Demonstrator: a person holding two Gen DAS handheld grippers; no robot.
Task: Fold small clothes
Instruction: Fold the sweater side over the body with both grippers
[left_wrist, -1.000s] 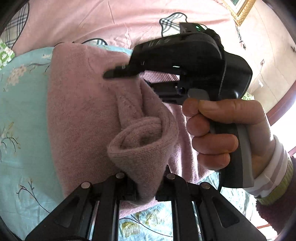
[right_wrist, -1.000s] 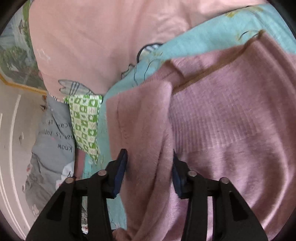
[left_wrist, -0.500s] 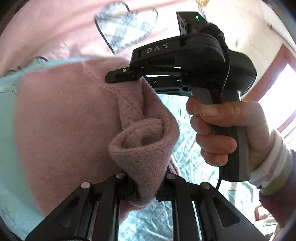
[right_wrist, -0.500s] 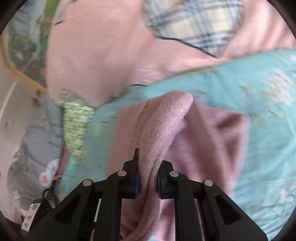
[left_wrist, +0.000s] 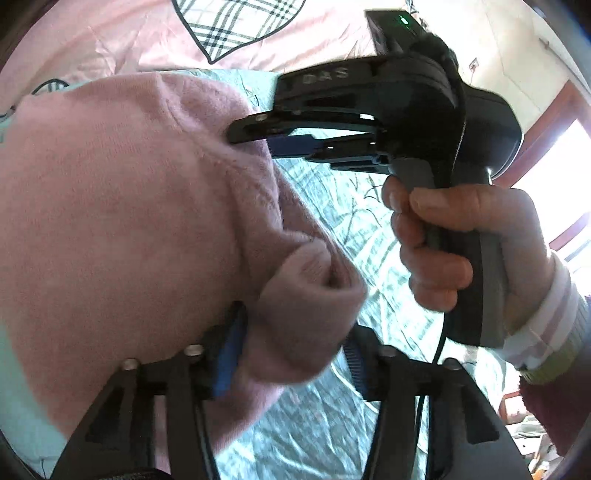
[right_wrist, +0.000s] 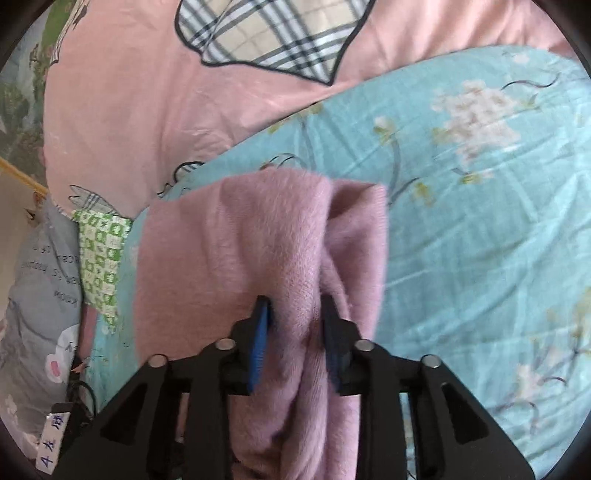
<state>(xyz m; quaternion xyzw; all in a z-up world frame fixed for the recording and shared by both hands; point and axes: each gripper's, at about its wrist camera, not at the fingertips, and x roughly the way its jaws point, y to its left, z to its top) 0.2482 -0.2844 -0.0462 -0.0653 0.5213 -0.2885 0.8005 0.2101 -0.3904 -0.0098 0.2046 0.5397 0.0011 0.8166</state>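
I see the bed (right_wrist: 480, 221) under the pink sweater (left_wrist: 110, 221), bunched at its near edge. My left gripper (left_wrist: 295, 350) has just opened, sweater loose between. My right gripper (right_wrist: 295, 332) has opened slightly too; I cannot tell whether it grips the fold between.

Pink knit sweater (left_wrist: 122, 206) is showing soft, fuzzy, matt cloth, its nap brushed, bunching between the jaws of both grippers. Left gripper (left_wrist: 295, 354) is looking like matt black plastic with bright metal rivets; blue pads (left_wrist: 229, 354) are reading as ribbed rubbery plastic. Right gripper (right_wrist: 295, 343) is looking the same. Teal floral sheet (right_wrist: 480, 240) beyond the jaws is lying as smooth woven cloth, lightly creased. Pink quilt (right_wrist: 140, 110) farther out is giving a faint sheen.
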